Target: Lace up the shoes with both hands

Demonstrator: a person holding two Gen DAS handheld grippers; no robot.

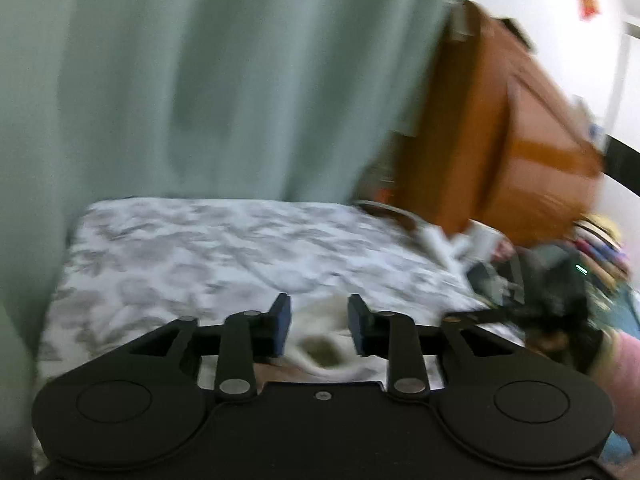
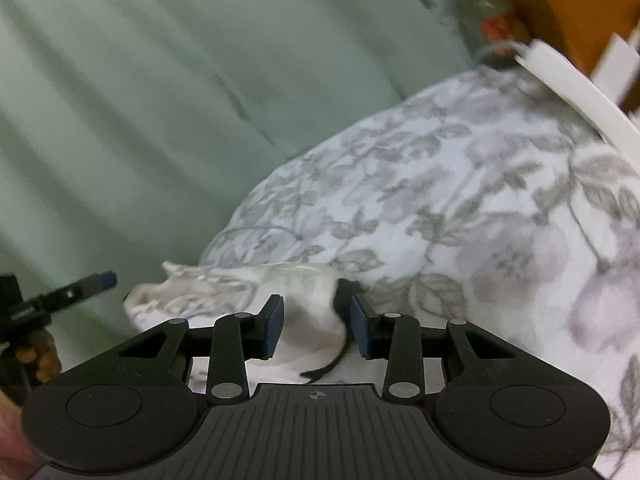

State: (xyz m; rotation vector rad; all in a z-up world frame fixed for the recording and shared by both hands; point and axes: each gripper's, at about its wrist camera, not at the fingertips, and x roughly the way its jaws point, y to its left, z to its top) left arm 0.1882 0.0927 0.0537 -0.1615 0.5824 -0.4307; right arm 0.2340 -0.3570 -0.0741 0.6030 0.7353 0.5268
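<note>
Hovering over the bed with the grey floral sheet (image 1: 180,248), the left gripper (image 1: 319,325) has its blue-padded jaws apart and empty above a blurred white shoe (image 1: 320,344). The right gripper (image 2: 316,326) is parted too, the shoe's heel and black lace (image 2: 326,368) lying between its jaws.

The left gripper (image 1: 319,326) fills the bottom of the frame, its blue-padded jaws apart with nothing between them, over a blurred white shoe (image 1: 320,350) lying on a grey floral sheet (image 1: 192,248). A pale green curtain (image 1: 200,80) covers the upper left, and an orange wooden cabinet (image 1: 500,140) leans at upper right. The right gripper (image 1: 536,292) shows dark and blurred at the right edge, its state unclear.
</note>
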